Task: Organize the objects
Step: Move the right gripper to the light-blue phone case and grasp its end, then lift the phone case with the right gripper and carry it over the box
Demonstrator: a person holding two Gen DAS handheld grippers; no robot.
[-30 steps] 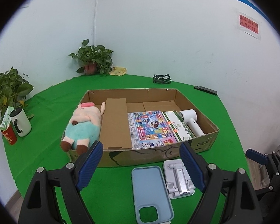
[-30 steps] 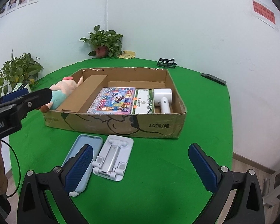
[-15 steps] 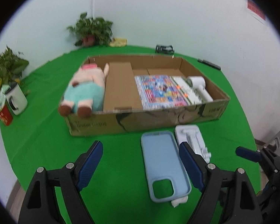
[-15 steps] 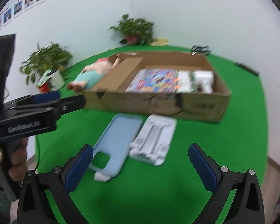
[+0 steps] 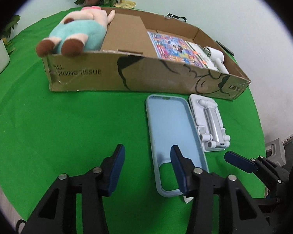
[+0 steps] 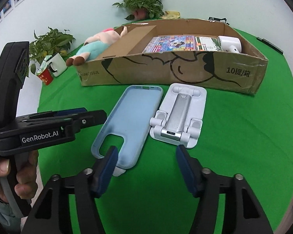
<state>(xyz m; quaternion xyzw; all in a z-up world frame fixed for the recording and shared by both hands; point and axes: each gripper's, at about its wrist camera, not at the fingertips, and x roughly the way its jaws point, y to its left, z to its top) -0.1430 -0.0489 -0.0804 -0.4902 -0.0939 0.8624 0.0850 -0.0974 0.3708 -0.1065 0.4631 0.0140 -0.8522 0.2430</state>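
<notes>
A light blue phone case [image 5: 173,134] [image 6: 130,120] lies face-up on the green table in front of a cardboard box [image 5: 138,74] [image 6: 185,72]. A white folding phone stand [image 5: 211,124] [image 6: 179,115] lies just right of it. My left gripper [image 5: 147,156] is open and empty, its right finger over the case's near end. My right gripper [image 6: 146,156] is open and empty, just short of the case and the stand. The box holds a plush pig [image 5: 76,31] [image 6: 95,46], a colourful book [image 5: 173,46] [image 6: 171,41] and a white handheld fan [image 5: 216,58] [image 6: 230,44].
A white mug [image 6: 57,64] and a red cup [image 6: 46,76] stand by a potted plant [image 6: 48,41] at the left table edge. Another plant [image 6: 142,2] stands behind the box. A black clip [image 6: 217,19] and a dark bar [image 6: 270,44] lie at the back right.
Both grippers have come down and forward toward the table. The phone case and stand now sit close under the fingers. Both grippers' jaws have narrowed but stay open.
</notes>
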